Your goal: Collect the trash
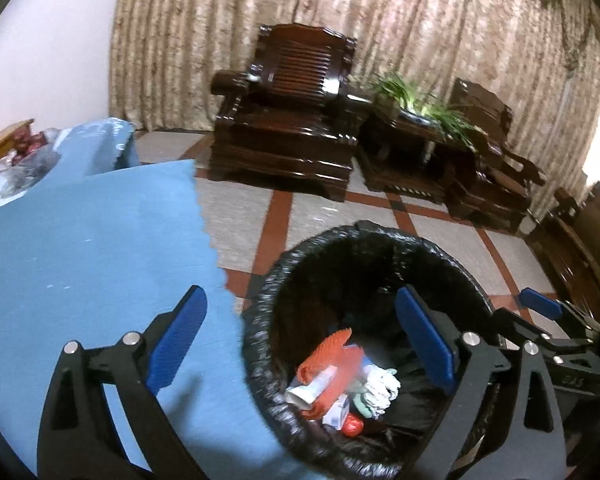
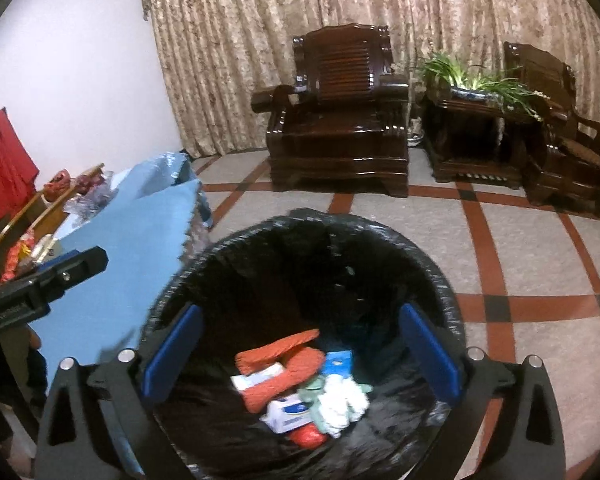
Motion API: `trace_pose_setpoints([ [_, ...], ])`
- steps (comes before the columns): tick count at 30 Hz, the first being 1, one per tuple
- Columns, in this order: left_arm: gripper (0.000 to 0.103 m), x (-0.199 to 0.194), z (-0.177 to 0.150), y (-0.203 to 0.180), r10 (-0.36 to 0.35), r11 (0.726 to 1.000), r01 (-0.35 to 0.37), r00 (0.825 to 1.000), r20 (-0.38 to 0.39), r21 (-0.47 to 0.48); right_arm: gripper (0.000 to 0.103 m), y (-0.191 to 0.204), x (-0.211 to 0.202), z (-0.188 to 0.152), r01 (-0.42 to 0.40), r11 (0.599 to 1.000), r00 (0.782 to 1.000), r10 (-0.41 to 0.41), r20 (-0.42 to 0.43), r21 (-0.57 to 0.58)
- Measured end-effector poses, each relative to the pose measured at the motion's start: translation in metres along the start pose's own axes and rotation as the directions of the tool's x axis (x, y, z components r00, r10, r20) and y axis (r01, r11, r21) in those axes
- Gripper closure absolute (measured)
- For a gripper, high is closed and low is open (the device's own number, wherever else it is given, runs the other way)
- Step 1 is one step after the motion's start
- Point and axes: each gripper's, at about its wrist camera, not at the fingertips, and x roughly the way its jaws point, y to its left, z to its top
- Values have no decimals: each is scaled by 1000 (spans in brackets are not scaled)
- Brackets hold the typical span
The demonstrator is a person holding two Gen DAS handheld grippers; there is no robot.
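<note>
Both the left gripper (image 1: 300, 344) and right gripper (image 2: 300, 354) hang wide open and empty over the round bin lined with crinkled glossy black plastic (image 2: 452, 300), likely just after dropping. At lower centre, orange mesh netting (image 2: 278, 350) and white crumpled tissue (image 2: 340, 400) lie heaped inside, beside the blue-clothed table (image 1: 92, 248).

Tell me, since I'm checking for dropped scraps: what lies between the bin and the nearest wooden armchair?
Only bare tiled floor between the bin and the armchair, clearest in the right wrist view.
</note>
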Motion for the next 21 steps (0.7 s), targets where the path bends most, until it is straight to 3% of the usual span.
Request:
trace_pose_setpoints([
  [21,6,-135,-15,32,140,990,-138,988,73,-29,6,103,-78,13,-77,989,996,83,41,-123],
])
